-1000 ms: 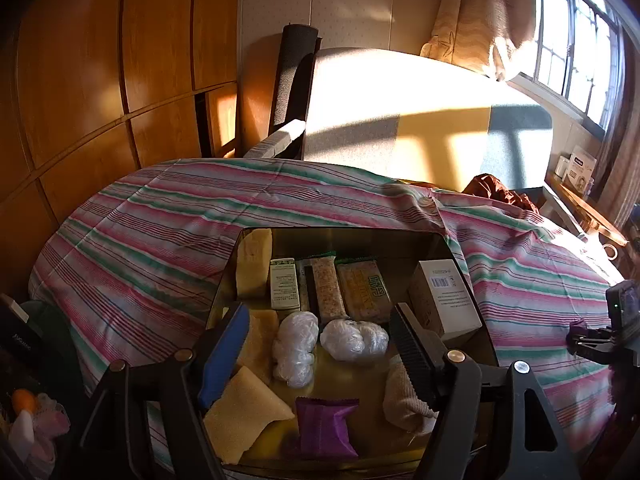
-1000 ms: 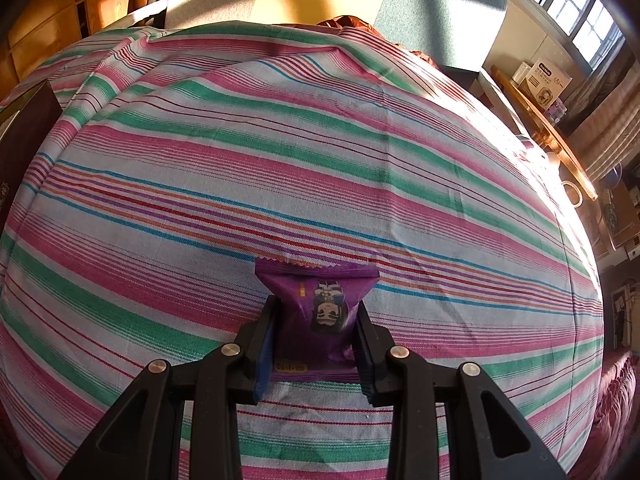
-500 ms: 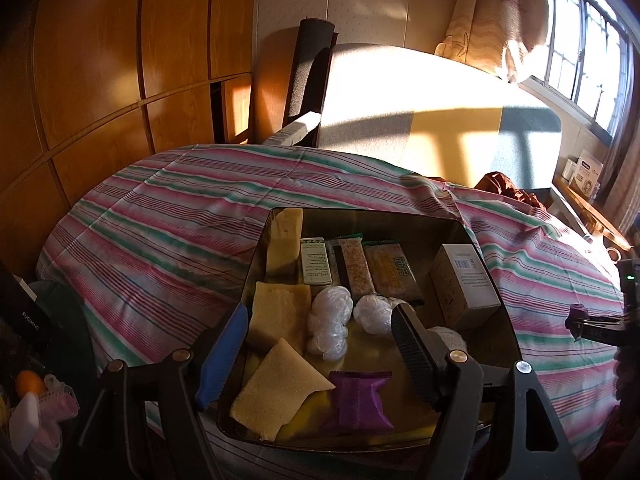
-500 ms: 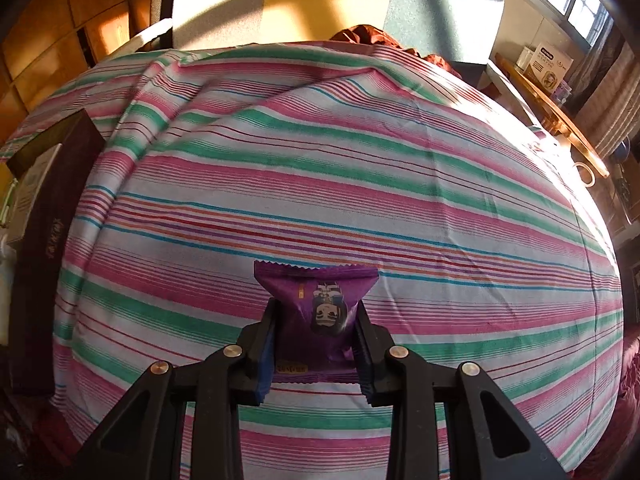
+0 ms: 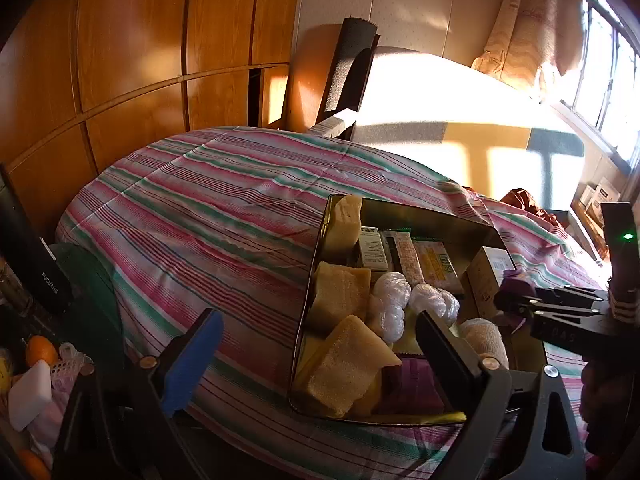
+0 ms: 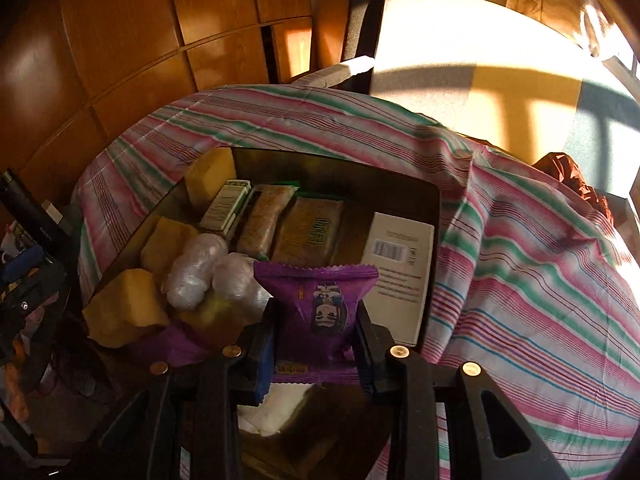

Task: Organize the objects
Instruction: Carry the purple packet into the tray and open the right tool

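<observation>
A purple snack packet (image 6: pixel 320 312) with a serrated top edge and a cartoon face stands upright, clamped between the right gripper's (image 6: pixel 316 336) jaws; just beyond and below it lies the open gold tin (image 6: pixel 434 248), holding yellow sponges (image 6: pixel 120 308), white wrapped balls (image 6: pixel 192 272), snack bars (image 6: pixel 264 220) and a white box (image 6: pixel 400 272).
</observation>
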